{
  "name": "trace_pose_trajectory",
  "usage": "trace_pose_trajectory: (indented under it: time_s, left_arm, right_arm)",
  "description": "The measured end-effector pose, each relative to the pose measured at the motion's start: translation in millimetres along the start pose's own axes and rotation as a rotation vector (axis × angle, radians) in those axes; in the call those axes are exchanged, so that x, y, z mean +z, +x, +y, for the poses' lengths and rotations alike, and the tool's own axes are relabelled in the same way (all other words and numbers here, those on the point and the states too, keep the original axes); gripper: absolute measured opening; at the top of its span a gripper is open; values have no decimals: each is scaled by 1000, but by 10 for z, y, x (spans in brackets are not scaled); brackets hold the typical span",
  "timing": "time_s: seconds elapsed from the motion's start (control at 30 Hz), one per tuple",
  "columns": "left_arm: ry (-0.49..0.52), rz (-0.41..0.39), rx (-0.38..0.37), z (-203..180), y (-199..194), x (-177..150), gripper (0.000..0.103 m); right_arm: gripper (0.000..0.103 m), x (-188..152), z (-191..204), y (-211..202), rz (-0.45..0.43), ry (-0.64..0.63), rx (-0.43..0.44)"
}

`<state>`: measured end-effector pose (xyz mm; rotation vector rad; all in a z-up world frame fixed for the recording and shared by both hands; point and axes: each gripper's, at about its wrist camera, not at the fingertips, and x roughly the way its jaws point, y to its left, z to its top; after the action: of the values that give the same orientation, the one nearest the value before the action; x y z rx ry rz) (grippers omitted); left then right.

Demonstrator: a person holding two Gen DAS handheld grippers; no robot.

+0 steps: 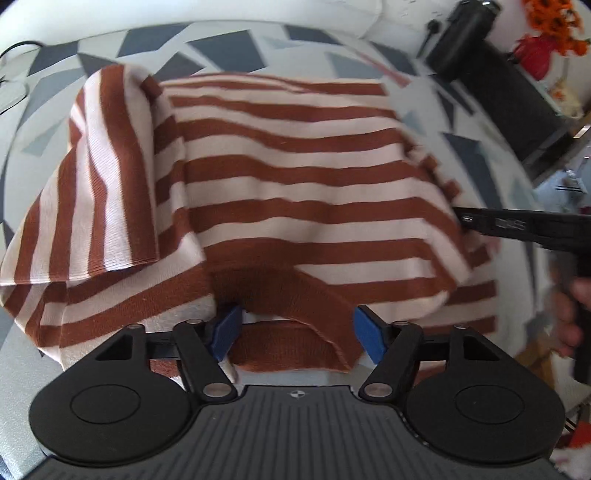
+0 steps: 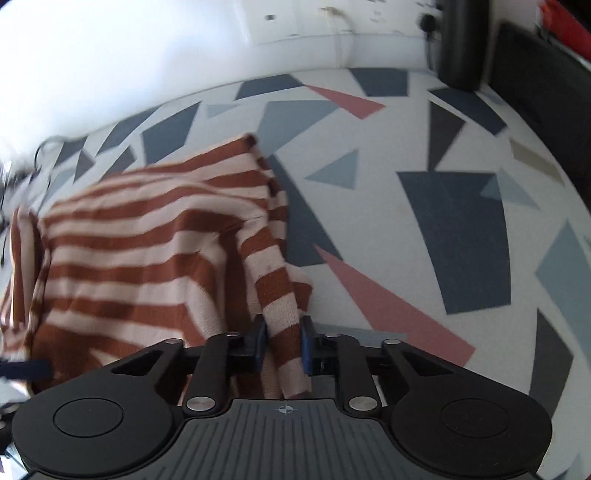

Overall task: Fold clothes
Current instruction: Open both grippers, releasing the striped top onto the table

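Note:
A rust-and-cream striped sweater lies spread on a patterned cloth, with a sleeve folded over its left side. My left gripper is open, its blue pads either side of the rust collar. My right gripper is shut on a bunched edge of the striped sweater, lifting it slightly. The right gripper also shows in the left wrist view at the sweater's right edge.
The surface is a white cloth with grey, navy and pink triangles. A black cylinder and a dark box stand at the far right. Cables lie far left. A white wall is behind.

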<state>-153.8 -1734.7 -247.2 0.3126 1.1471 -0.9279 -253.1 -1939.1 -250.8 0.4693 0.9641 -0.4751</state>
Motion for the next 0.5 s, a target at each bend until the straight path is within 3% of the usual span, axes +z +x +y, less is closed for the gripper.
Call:
trace_pose_trajectory:
  time_s: [0.07, 0.3, 0.4, 0.5]
  left_arm:
    - [-16, 6, 43, 24, 47, 3, 50]
    - [-104, -25, 163, 413, 44, 224, 49]
    - [-148, -59, 182, 575, -116, 219, 48]
    - [-192, -93, 200, 737, -277, 215, 49]
  right_arm:
    - [13, -20, 76, -9, 23, -20, 24]
    - [12, -28, 592, 124, 104, -113, 210]
    - [12, 44, 838, 208, 139, -76, 345]
    - [22, 91, 1044, 214, 156, -115, 405]
